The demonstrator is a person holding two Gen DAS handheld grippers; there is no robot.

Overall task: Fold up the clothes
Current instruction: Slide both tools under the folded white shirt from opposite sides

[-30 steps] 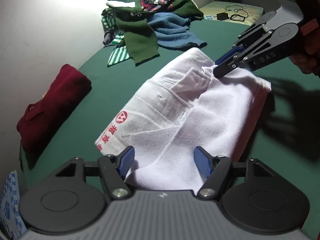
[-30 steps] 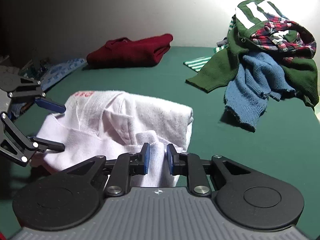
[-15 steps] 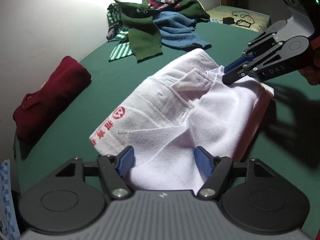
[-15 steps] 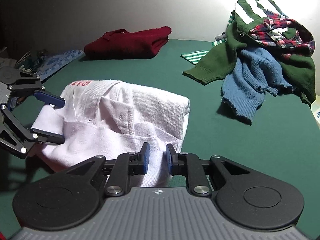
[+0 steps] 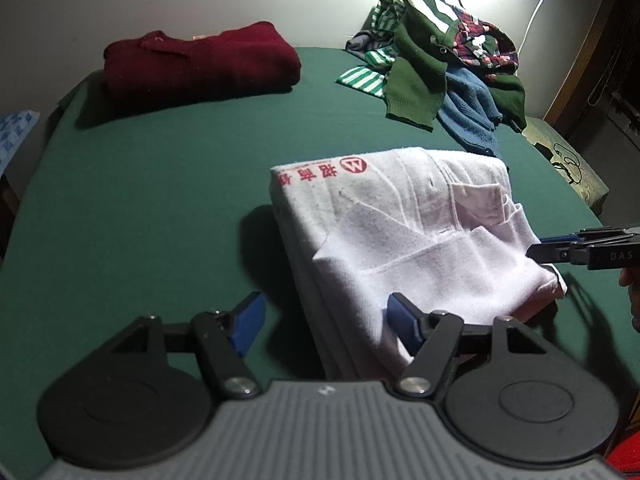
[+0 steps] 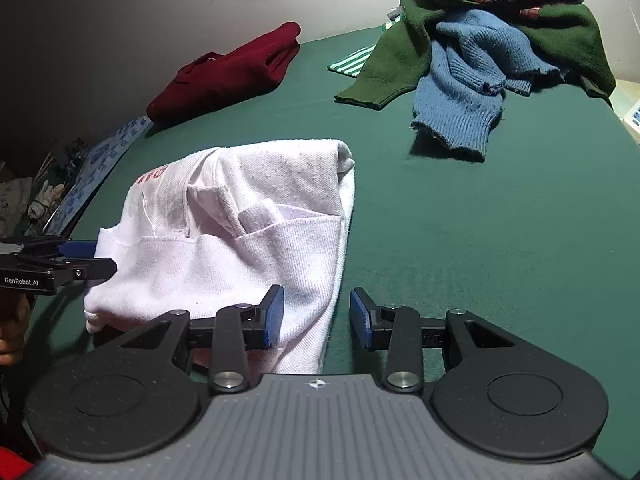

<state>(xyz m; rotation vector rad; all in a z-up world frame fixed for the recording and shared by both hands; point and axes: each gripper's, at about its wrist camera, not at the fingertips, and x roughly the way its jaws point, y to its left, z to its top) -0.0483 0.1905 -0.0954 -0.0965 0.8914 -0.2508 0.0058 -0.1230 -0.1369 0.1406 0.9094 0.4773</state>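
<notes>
A folded white shirt (image 5: pixel 400 232) with red print lies flat on the green table (image 5: pixel 140 200). My left gripper (image 5: pixel 326 320) stands open astride the shirt's near left edge: one blue pad is over bare cloth-covered table, the other rests over the shirt. In the right wrist view the white shirt (image 6: pixel 240 240) has its right edge between the jaws of my right gripper (image 6: pixel 316 316). Those jaws are opening, and the pads do not press on the fabric. Each gripper also shows side-on in the other view: the right gripper (image 5: pixel 538 250) and the left gripper (image 6: pixel 100 264).
A folded dark red sweater (image 5: pixel 200 64) lies at the back left by the wall. A heap of unfolded clothes (image 5: pixel 440 60), green, blue, plaid and striped, fills the back right. A cushion with a cable (image 5: pixel 568 164) sits beyond the table's right edge. A blue patterned sheet (image 6: pixel 100 160) lies at the left.
The right gripper's jaws, shut on the shirt's edge before, have spread and let it go. The left gripper rolled and slid sideways to the shirt's left edge. The shirt has settled flat.
</notes>
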